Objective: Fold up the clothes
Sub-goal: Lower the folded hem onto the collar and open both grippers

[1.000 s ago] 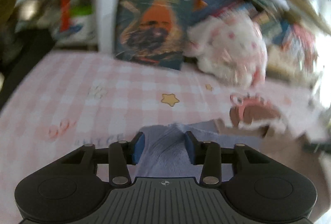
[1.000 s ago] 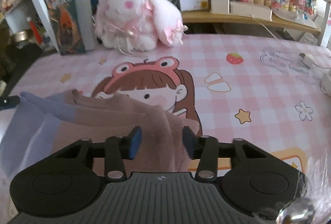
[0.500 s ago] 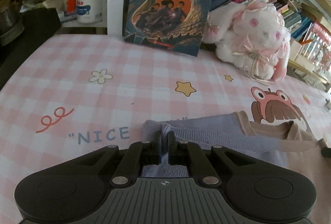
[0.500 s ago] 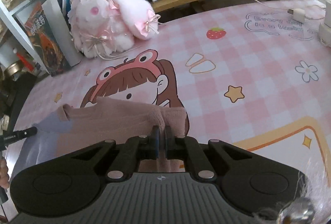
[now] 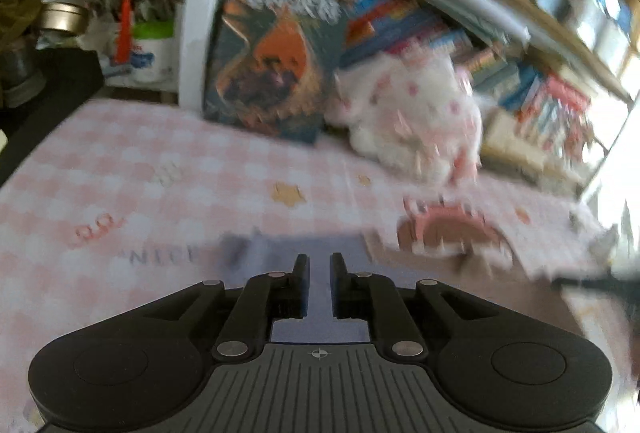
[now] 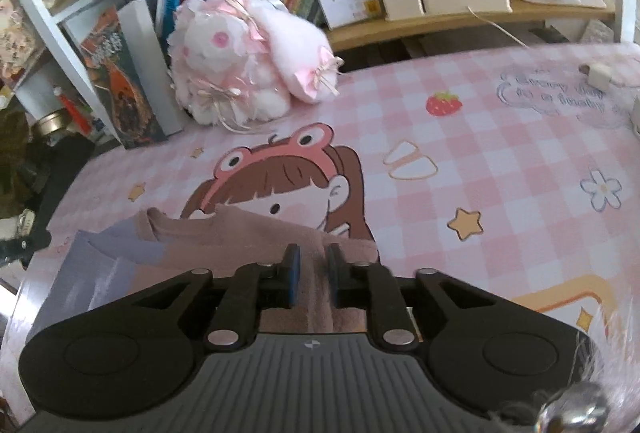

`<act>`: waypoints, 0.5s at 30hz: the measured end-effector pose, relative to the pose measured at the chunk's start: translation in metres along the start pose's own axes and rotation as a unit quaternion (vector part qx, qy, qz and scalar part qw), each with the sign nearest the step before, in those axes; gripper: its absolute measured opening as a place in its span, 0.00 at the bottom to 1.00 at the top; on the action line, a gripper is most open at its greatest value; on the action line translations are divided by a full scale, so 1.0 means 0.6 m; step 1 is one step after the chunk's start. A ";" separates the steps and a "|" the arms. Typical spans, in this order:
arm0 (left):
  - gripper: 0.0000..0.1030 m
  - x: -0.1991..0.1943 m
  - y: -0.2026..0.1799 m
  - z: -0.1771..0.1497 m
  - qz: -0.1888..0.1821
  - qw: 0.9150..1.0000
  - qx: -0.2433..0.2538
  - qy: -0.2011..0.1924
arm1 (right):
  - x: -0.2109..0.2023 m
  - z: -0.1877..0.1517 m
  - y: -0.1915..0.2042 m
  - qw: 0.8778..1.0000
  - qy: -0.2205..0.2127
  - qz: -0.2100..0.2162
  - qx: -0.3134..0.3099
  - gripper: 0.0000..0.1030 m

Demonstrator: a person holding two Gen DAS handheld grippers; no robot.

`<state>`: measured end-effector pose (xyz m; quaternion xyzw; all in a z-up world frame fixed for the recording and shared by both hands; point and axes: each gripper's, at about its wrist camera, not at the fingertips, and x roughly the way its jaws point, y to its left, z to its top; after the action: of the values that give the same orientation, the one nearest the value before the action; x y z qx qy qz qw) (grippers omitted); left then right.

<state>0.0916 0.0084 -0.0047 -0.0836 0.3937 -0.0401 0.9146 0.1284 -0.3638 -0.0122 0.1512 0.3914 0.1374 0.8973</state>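
- A lavender-and-dusty-pink knit garment (image 6: 240,245) was seen lying flat on the pink checked cartoon-print table mat (image 6: 500,161), under and ahead of both tools.
- The left gripper (image 5: 319,265) was noted over the lavender part; jaws narrowly parted, nothing clamped between them. View blurred.
- The right gripper (image 6: 311,261) was noted over the pink part near its right edge; jaws narrowly parted, no cloth pinched.

Both fisheye views sit low behind their own gripper, looking forward across the pink checked tabletop (image 6: 500,169) toward the bookshelf. The left view is motion-blurred. Both share the fluffy white-and-pink plush toy (image 5: 412,117) (image 6: 244,57) and the upright dark-and-orange illustrated book (image 5: 276,53) (image 6: 116,89).
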 end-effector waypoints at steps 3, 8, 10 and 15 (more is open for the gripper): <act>0.11 -0.009 -0.010 -0.013 -0.003 1.000 0.001 0.003 | -0.007 0.002 -0.009 1.000 -0.013 0.013 0.019 0.04; 0.11 0.001 0.005 -0.023 0.005 1.000 -0.025 0.010 | 0.035 -0.008 -0.049 0.996 0.031 -0.002 0.080 0.03; 0.11 0.001 0.010 -0.026 0.006 0.999 -0.034 0.011 | 0.033 -0.007 -0.044 0.997 0.031 -0.003 0.070 0.04; 0.11 -0.033 0.005 -0.031 -0.002 1.000 -0.028 -0.009 | -0.004 -0.010 -0.025 0.999 0.009 -0.012 0.050 0.07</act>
<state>0.0647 0.0117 -0.0036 -0.1106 0.3867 -0.0298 0.9151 0.1244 -0.3778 -0.0200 0.1901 0.4074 0.1084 0.8866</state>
